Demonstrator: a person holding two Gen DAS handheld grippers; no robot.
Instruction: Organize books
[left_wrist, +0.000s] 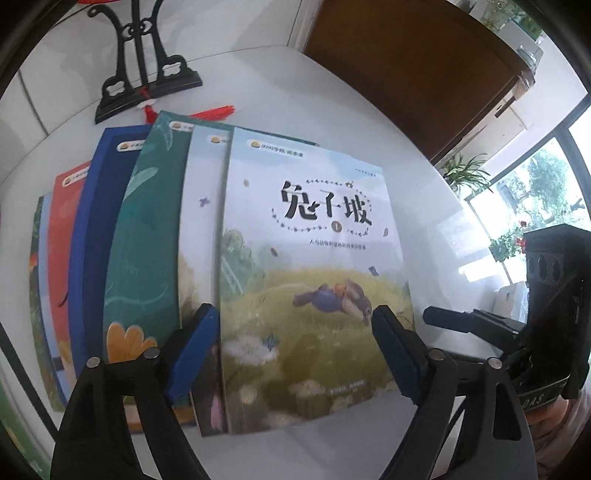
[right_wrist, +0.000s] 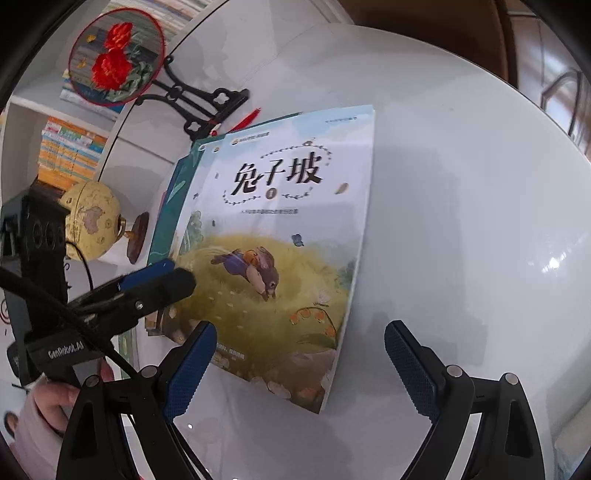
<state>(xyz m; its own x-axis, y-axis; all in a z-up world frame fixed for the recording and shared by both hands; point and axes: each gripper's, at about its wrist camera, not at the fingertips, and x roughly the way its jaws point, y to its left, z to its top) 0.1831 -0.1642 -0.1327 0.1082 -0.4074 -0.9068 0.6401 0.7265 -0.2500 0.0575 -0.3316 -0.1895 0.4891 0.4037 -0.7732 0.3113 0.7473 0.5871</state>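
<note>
On the white tabletop (left_wrist: 424, 155) a row of thin picture books lies fanned, each overlapping the one to its left. At the far left of the left wrist view only slivers of one or two covers show at the edge, too narrow to read. Next comes a red book (left_wrist: 66, 236), then a dark blue book (left_wrist: 98, 229), a green book (left_wrist: 147, 236) with leaf shapes and an orange flower at its lower corner, and a pale blue book (left_wrist: 203, 206) of which only a strip is visible. On top, at the right end of the fan, lies the rabbit book (left_wrist: 314, 266): pale sky above, black Chinese title with a small numbered badge, and a running rabbit in a blue jacket over a yellow-green meadow with white flowers.

Behind the fan stands a black ornate stand (left_wrist: 147, 74) with a red tassel (left_wrist: 218, 112) at its foot; in the right wrist view it carries a round embroidered fan (right_wrist: 116, 55) with red flowers.

The left gripper (left_wrist: 291, 339) hovers over the lower part of the rabbit book, its blue fingers (left_wrist: 195, 347) spread wide and pinching nothing. To the right, the right gripper (right_wrist: 301, 363) also has its fingers (right_wrist: 406, 362) spread apart, empty, over the book's lower right corner and bare tabletop.
</note>
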